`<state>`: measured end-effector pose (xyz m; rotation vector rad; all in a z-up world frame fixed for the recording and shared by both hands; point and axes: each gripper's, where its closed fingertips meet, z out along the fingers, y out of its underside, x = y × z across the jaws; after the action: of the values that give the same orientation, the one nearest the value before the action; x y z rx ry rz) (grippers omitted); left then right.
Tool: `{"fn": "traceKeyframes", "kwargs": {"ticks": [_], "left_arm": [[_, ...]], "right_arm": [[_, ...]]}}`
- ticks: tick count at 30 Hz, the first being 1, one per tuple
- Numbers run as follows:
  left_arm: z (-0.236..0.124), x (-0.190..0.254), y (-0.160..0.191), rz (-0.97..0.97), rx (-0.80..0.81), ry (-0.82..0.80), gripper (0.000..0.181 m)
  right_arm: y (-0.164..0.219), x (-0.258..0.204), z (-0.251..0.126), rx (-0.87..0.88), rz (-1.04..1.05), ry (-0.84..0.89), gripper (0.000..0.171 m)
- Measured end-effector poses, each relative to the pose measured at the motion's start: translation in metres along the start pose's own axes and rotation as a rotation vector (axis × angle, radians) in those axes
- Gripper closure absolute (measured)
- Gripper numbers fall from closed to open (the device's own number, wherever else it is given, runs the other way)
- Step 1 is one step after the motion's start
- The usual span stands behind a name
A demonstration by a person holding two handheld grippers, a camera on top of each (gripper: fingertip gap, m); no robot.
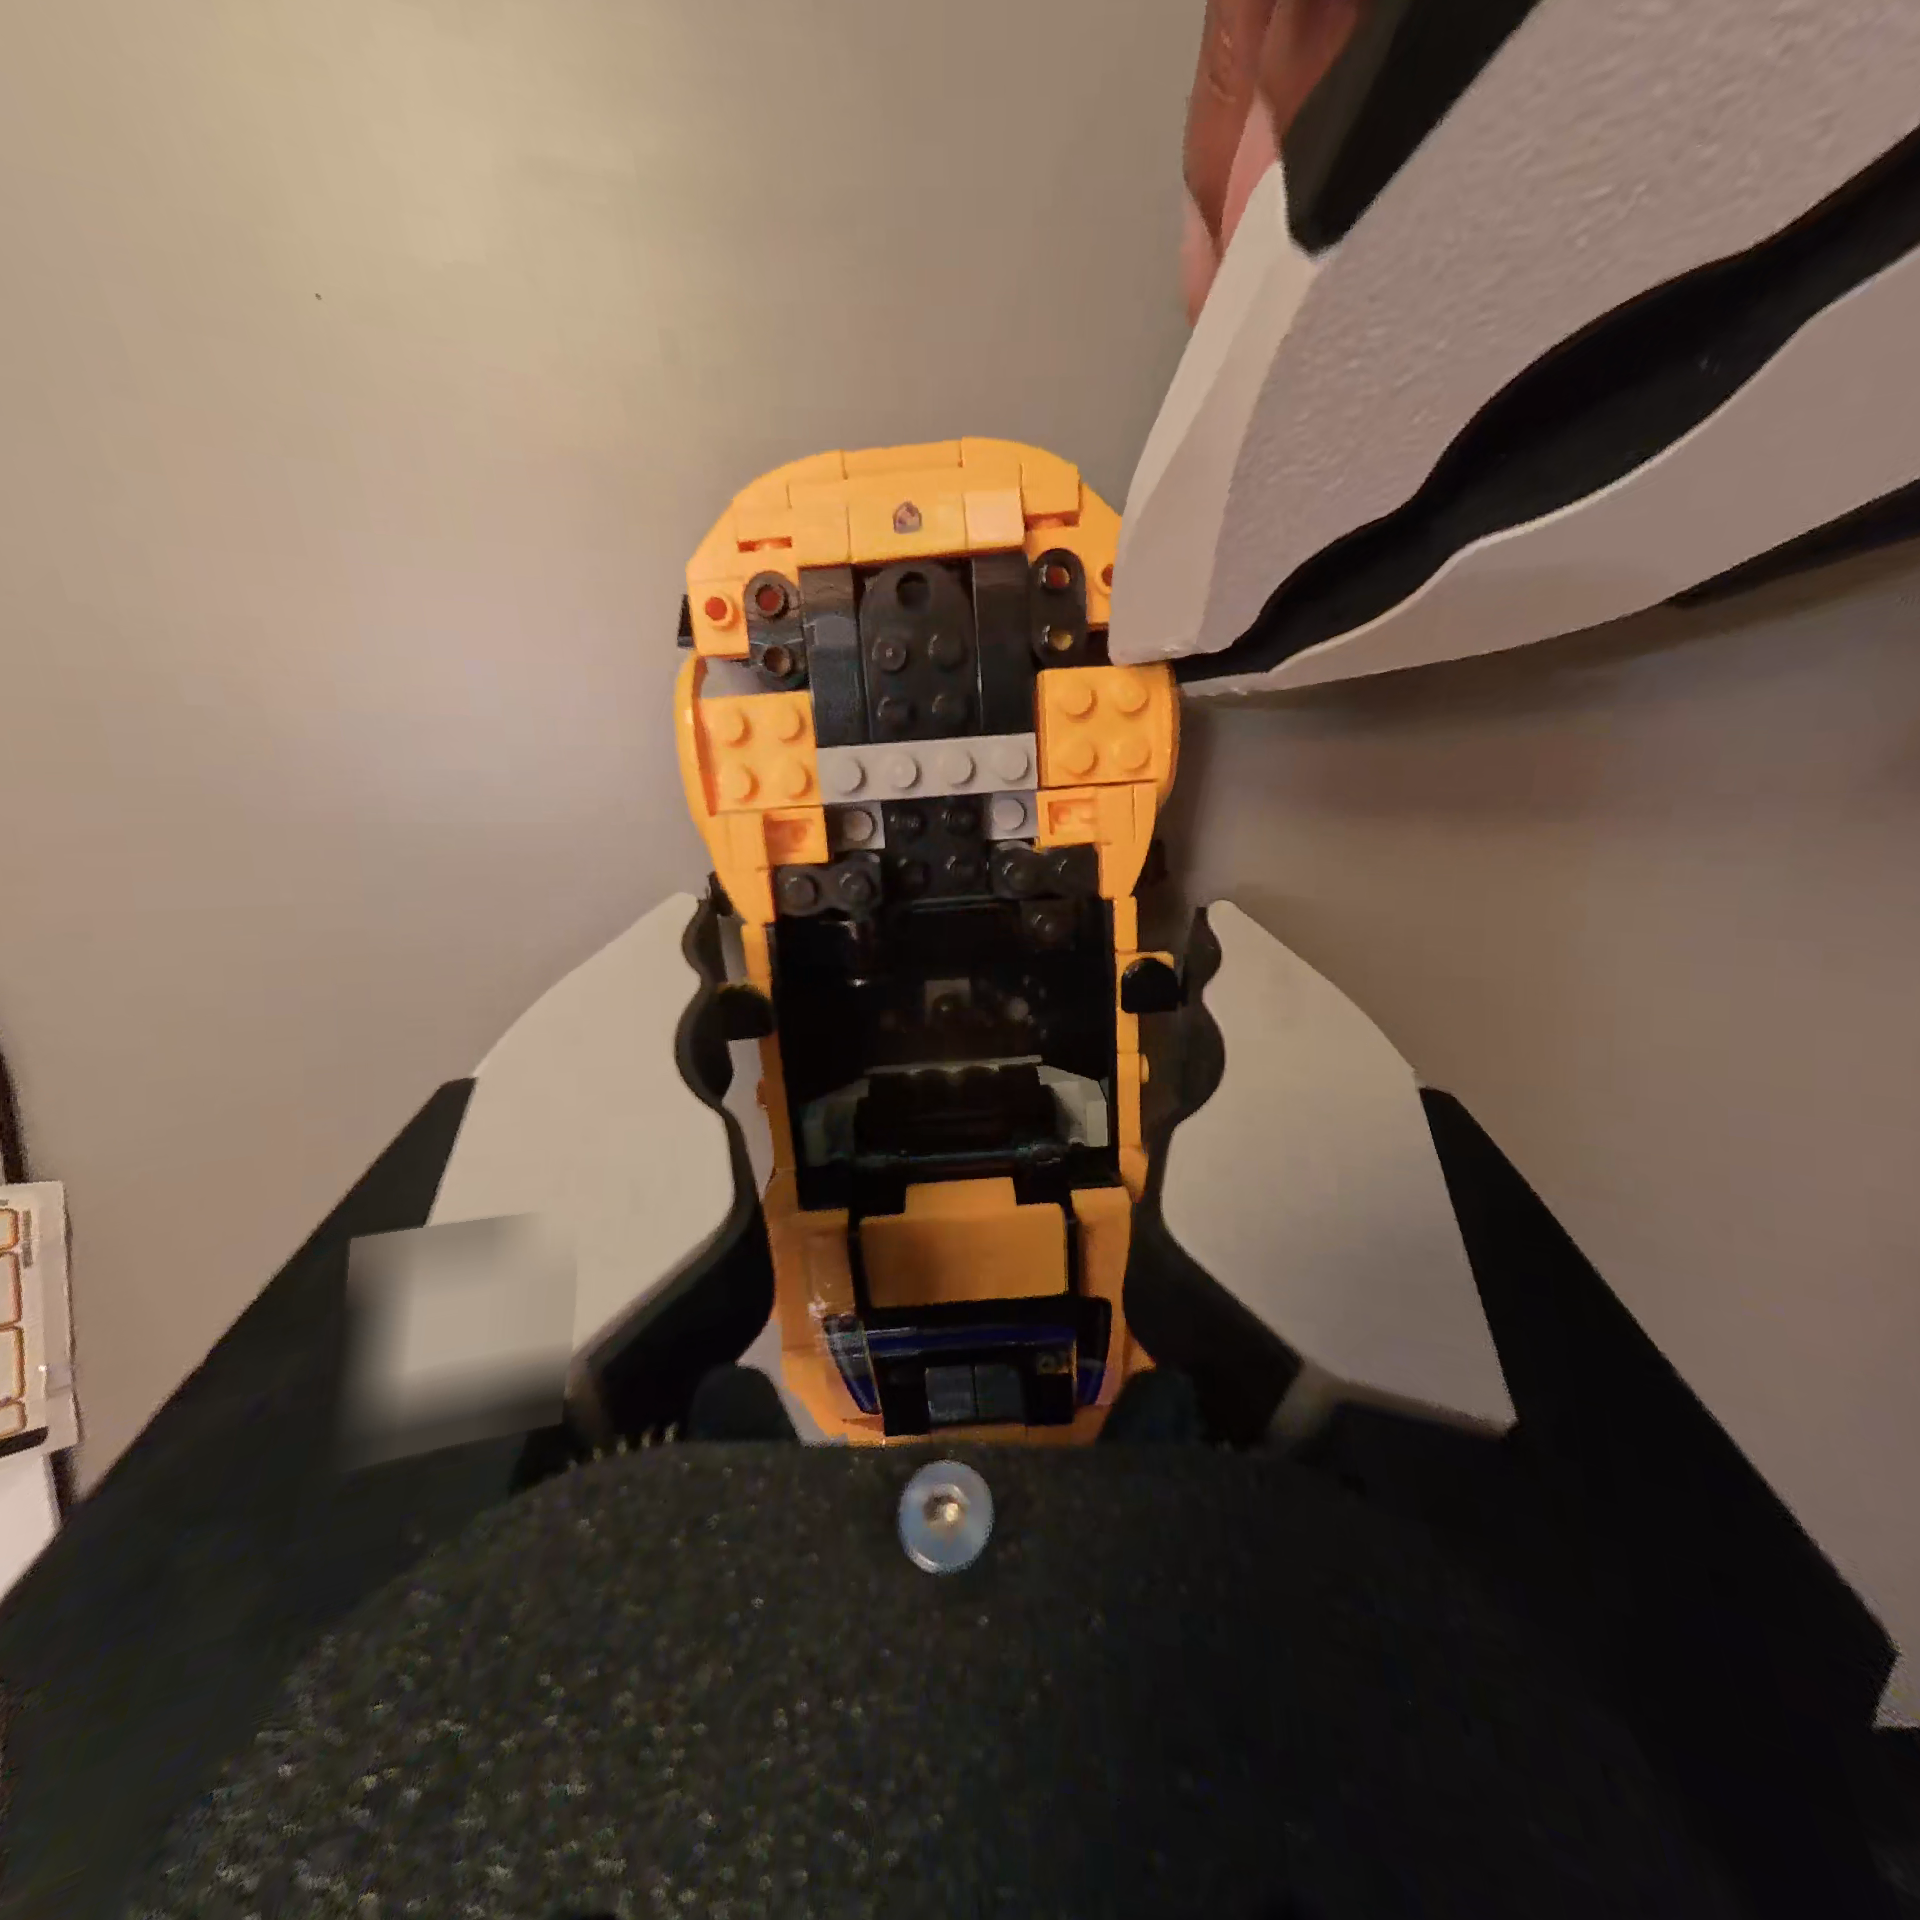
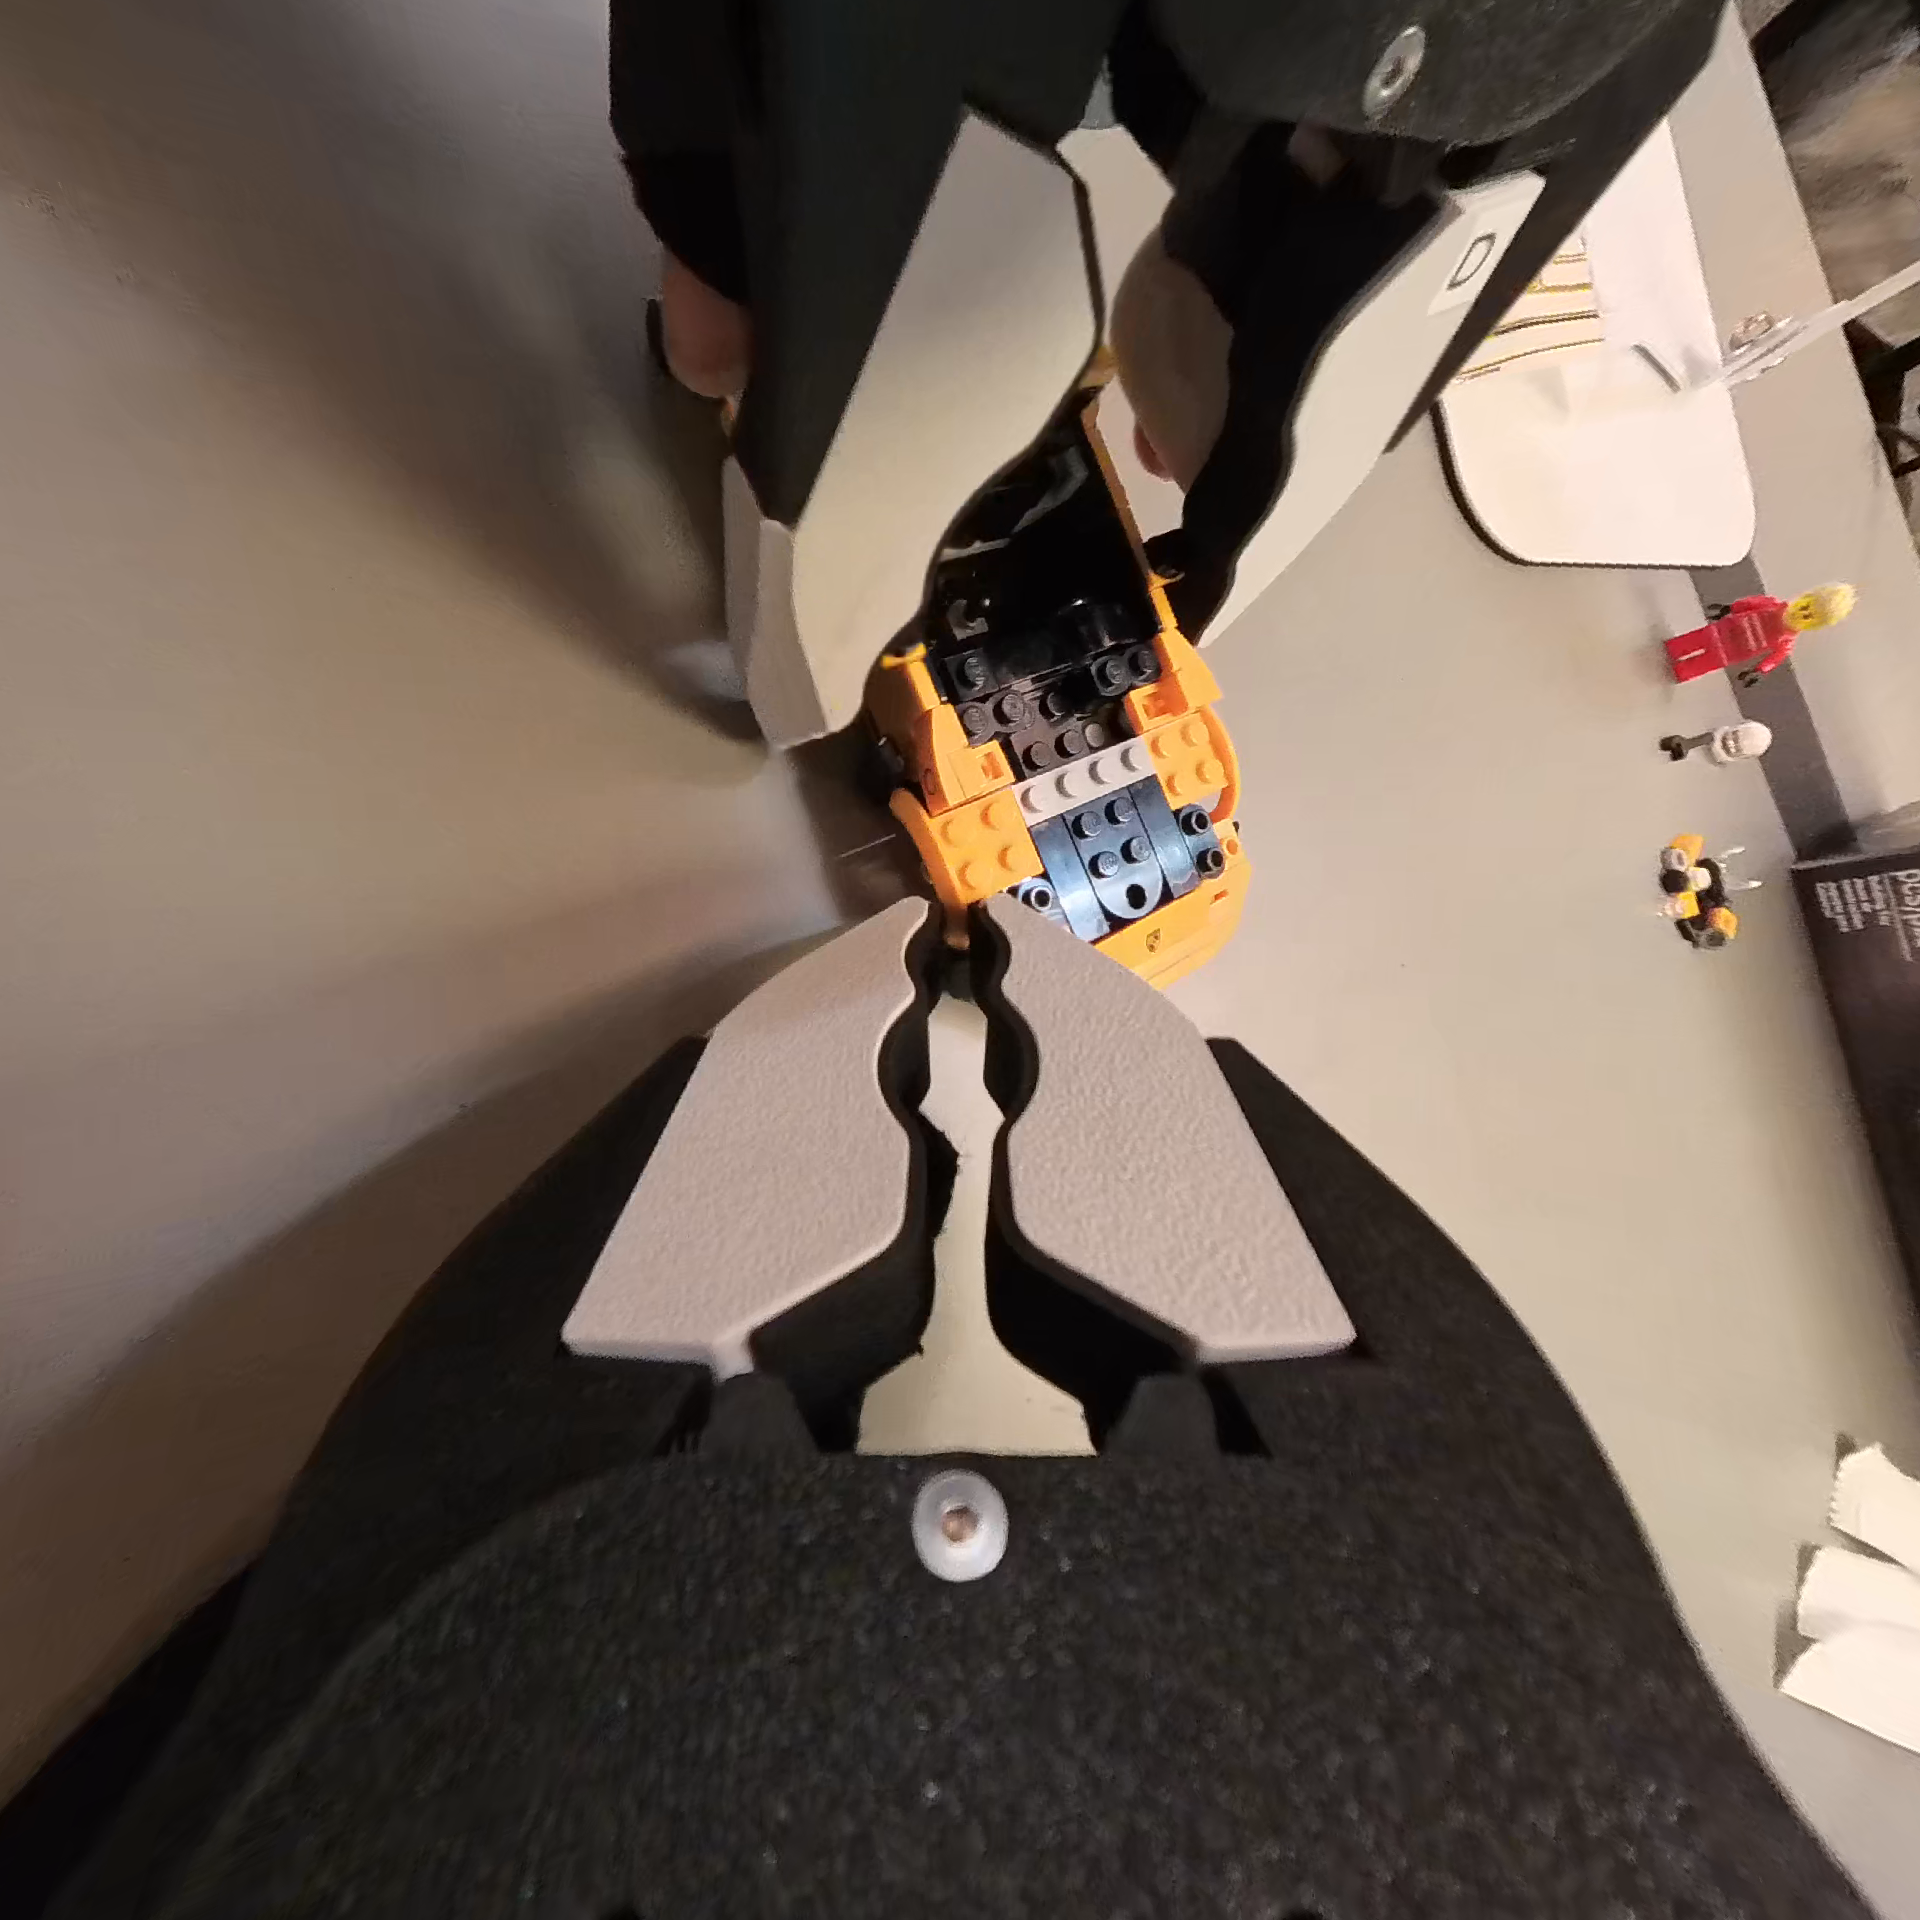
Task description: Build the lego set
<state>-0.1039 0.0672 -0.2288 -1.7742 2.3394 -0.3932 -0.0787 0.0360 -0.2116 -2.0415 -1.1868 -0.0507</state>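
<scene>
An orange and black lego car [image 1: 940, 727] lies studs up over the light table, clamped by its sides in my left gripper [image 1: 945, 935]. Its front end points away from the left camera. It also shows in the right wrist view [image 2: 1081, 790], held by the left gripper [image 2: 997, 623]. My right gripper [image 2: 951, 914] has its jaws nearly together at the car's front corner, with a small orange piece [image 2: 956, 938] pinched at the tips. In the left wrist view the right gripper [image 1: 1148, 660] comes in from the upper right and touches the car's front right corner.
On the table to the right lie a red minifigure [image 2: 1745, 639], a small white part [image 2: 1733, 740], a small orange and black assembly [image 2: 1699, 894], a dark box [image 2: 1870, 956], a white tray [image 2: 1600, 488] and paper scraps [image 2: 1860, 1600]. A sticker sheet [image 1: 31, 1320] lies at left. The grippers' ends are close to 5 cm from one another.
</scene>
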Motion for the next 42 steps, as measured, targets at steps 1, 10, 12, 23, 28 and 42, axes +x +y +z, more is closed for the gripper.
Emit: {"fn": "traceKeyframes", "kwargs": {"ticks": [1,10,12,23,28,42], "left_arm": [[0.0,0.001,-0.003,-0.001,0.016,0.002,0.096],[0.002,-0.006,-0.024,0.021,0.102,-0.061,0.103],[0.003,-0.006,-0.025,0.023,0.105,-0.068,0.103],[0.002,-0.006,-0.025,0.011,0.134,-0.047,0.104],[0.002,-0.006,-0.025,0.013,0.139,-0.045,0.104],[0.003,-0.006,-0.025,0.068,0.177,-0.033,0.103]], "right_arm": [[0.0,0.0,0.0,-0.001,0.001,0.002,0.167],[0.0,0.001,-0.001,0.003,0.034,-0.008,0.167],[0.0,0.002,-0.001,0.004,0.042,-0.012,0.167],[-0.012,0.007,-0.018,0.134,0.013,-0.047,0.16],[-0.02,-0.001,-0.01,0.135,-0.056,-0.211,0.16],[-0.014,0.0,0.002,0.014,-0.145,-0.397,0.158]]}}
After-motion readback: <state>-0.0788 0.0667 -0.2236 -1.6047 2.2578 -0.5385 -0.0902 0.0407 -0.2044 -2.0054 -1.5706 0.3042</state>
